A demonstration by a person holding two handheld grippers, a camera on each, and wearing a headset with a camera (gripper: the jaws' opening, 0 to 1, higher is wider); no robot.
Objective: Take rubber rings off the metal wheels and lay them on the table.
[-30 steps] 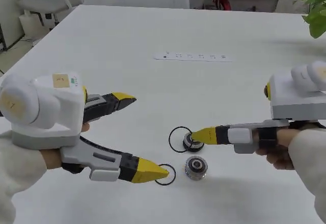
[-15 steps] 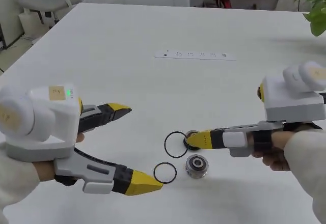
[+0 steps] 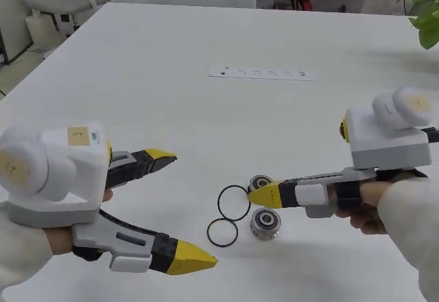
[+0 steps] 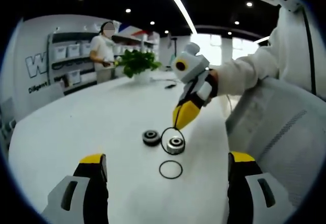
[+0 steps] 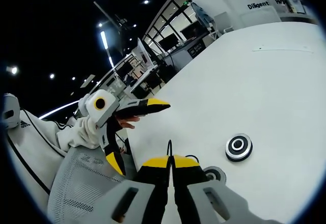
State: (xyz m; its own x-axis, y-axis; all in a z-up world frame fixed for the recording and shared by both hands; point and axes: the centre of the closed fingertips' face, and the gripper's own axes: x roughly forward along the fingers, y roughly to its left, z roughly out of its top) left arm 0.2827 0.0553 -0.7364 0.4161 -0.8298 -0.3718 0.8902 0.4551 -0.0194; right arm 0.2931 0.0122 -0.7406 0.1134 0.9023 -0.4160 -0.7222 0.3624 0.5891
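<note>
Your right gripper (image 3: 259, 193) is clenched on a thin black rubber ring, the held ring (image 3: 233, 202). In the right gripper view its two yellow tips meet, and the ring shows edge-on as a dark line rising between them. In the left gripper view the same ring hangs from those tips as an open loop in front of the near wheel (image 3: 265, 222). Whether its lower edge touches the table (image 3: 171, 62) I cannot tell. Your left gripper (image 3: 180, 208) is released and spread wide, holding nothing, with one tip raised and the other low and closer to you.

A second ring, the loose ring (image 3: 222, 232), lies flat on the table just beside the near wheel, between that wheel and your left gripper's low tip. The far wheel (image 3: 259, 180) sits right behind your right tips, which cover part of it.

Your right hand (image 3: 367, 209) wraps the handle and brings its gripper in level from the right, pointing left. Your left hand (image 3: 60, 237) holds its gripper at the lower left, aimed right toward the rings. Both of your sleeves are white.

The wheels are short silver metal discs with dark centres. The table is smooth, matte white. A flat white power strip (image 3: 260, 75) lies well apart across it, green plant leaves (image 3: 426, 14) show at the far right, and a chair (image 3: 62, 0) stands past the far left corner.
</note>
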